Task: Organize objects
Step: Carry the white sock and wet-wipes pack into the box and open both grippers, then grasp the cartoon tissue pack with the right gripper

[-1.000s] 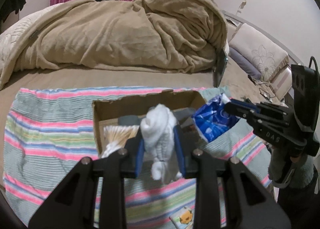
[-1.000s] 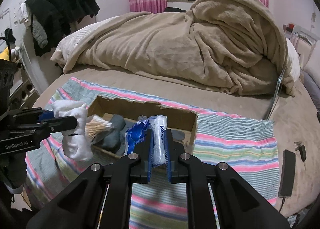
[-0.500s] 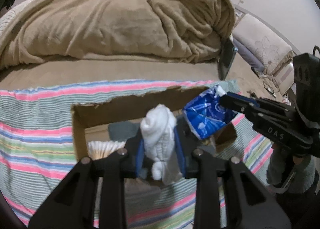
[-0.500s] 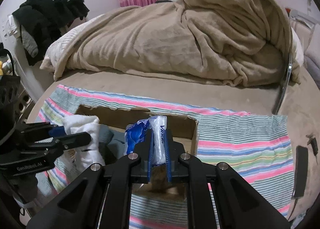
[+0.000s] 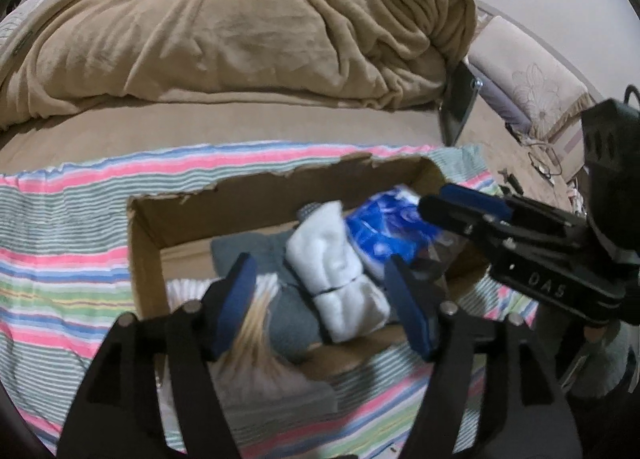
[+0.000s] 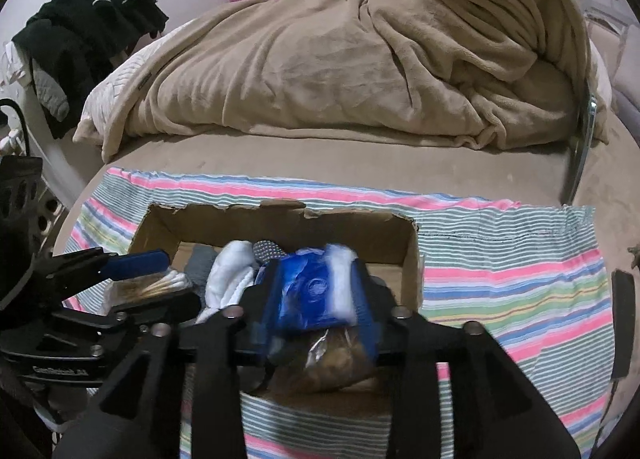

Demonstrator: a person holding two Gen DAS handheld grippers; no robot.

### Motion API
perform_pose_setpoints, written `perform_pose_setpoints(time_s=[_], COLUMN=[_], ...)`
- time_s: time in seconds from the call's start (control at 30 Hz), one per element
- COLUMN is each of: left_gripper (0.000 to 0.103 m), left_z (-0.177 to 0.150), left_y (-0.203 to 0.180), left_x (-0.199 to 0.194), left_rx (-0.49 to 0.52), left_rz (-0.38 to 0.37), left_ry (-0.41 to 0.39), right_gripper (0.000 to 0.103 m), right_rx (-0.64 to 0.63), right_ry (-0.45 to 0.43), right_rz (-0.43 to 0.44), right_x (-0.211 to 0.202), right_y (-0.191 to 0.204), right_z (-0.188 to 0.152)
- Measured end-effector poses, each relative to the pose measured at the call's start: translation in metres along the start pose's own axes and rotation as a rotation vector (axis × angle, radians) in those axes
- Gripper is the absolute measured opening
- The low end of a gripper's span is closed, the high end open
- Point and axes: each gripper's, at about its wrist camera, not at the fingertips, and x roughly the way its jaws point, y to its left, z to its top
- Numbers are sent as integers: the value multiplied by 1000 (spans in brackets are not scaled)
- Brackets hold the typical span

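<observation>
An open cardboard box lies on a striped cloth on the bed. My left gripper is open above the box; a white rolled sock bundle lies between its fingers on grey cloth inside the box. My right gripper has its jaws spread, and a blue and white tissue pack sits between them over the box. Cotton swabs lie at the box's left end.
A striped cloth covers the near bed. A heaped tan blanket fills the far side. Dark clothes hang at the left. A clear bag of brown items lies in the box. A black phone lies at right.
Both grippers have moved down over the box and opened. The white sock bundle has dropped from my left gripper into the box. The tissue pack now sits between my right gripper's spread jaws.
</observation>
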Motion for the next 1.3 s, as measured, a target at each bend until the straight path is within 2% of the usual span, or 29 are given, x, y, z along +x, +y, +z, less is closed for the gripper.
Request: perform_pose_setpoints(time_s=[0.1, 0.2, 0.3, 0.4, 0.5, 0.7, 0.8, 1.3], left_gripper=[69, 70, 70, 71, 75, 75, 75, 75], left_z=[-3, -8, -14, -21, -29, -46, -55, -100], left_y=[3, 3, 4, 4, 4, 3, 3, 3], left_x=[-9, -19, -31, -41, -51, -63, -67, -84], left_rx=[-15, -21, -28, -30, -31, -43, -46, -67], left_rz=[8, 11, 17, 27, 37, 44, 52, 75], left_ry=[-6, -16, -28, -43, -52, -51, -44, -33], right_gripper=[46, 57, 59, 69, 69, 69, 81, 81], right_rx=[0, -11, -17, -25, -29, -38, -47, -75], right_ry=[-2, -10, -14, -21, -11, 14, 24, 70], right_rz=[7, 10, 14, 22, 32, 41, 41, 60], right_x=[-6, -13, -22, -30, -34, -38, -42, -52], right_y=[4, 10, 16, 22, 28, 39, 44, 63], right_z=[-1, -3, -7, -13, -22, -41, -49, -90])
